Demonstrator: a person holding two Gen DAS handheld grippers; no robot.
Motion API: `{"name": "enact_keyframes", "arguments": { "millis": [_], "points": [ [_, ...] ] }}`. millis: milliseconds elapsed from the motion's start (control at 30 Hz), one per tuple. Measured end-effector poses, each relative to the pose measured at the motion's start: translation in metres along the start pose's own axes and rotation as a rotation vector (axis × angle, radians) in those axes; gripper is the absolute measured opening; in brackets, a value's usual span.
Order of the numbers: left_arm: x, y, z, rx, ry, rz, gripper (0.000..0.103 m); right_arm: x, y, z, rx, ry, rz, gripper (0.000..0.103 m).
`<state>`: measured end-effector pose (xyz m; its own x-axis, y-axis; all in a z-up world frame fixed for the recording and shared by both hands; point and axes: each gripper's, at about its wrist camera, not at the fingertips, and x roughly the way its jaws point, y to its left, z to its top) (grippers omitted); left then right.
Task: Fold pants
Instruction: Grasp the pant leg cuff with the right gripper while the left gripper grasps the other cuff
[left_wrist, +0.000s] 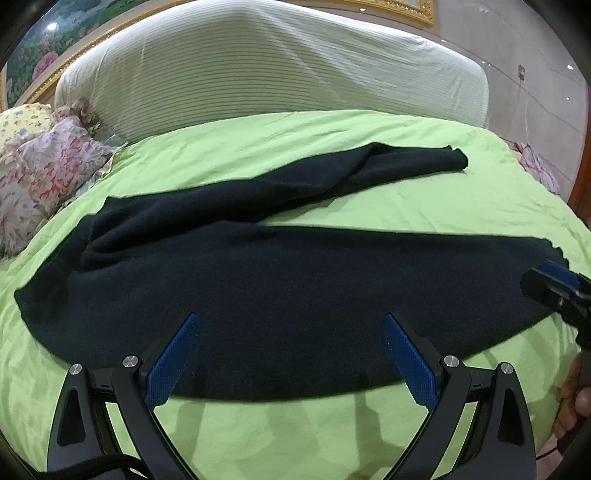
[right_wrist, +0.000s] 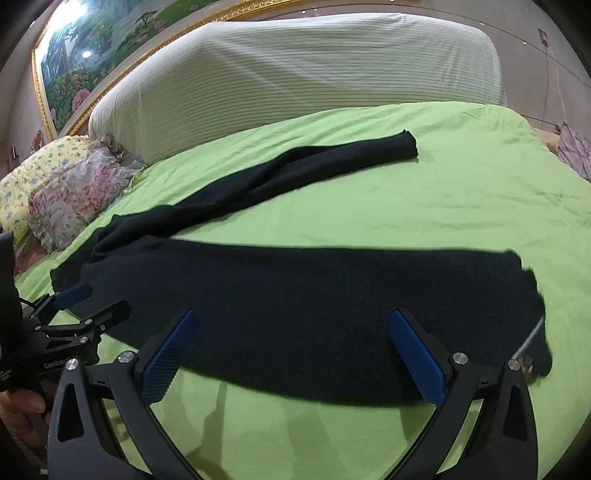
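Pants lie lengthwise left-right, far leg angling away.

A bed covered by a lime-green sheet, lightly wrinkled, fills most of both views. Behind it rises a padded headboard under a cream ribbed cover. At the bed's far left corner lie a floral pillow and, just beside it, a yellow patterned pillow. On the wall above hangs a gilt-framed landscape painting with pink flowers.
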<state>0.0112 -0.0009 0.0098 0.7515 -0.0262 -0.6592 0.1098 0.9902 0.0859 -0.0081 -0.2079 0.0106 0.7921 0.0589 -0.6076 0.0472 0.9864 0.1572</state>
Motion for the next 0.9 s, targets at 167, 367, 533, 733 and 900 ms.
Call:
{"name": "enact_keyframes", "arguments": {
  "millis": [167,367,533,733,900],
  "points": [
    [0.009,0.004,0.032,0.005,-0.005,-0.003,0.099,0.000,-0.015,0.040,0.028,-0.039,0.018,0.103],
    [0.038,0.011,0.071,0.000,0.022,-0.017,0.099,0.010,-0.034,0.088,0.044,-0.051,0.019,0.103],
    [0.064,0.002,0.103,0.036,0.022,-0.050,0.099,0.023,-0.054,0.121,0.077,-0.047,0.014,0.103],
    [0.105,-0.022,0.139,0.118,0.058,-0.113,0.099,0.049,-0.087,0.159,0.113,-0.019,-0.009,0.103],
    [0.139,-0.041,0.168,0.153,0.077,-0.163,0.099,0.079,-0.114,0.185,0.143,0.021,-0.036,0.103]
  ]
}}
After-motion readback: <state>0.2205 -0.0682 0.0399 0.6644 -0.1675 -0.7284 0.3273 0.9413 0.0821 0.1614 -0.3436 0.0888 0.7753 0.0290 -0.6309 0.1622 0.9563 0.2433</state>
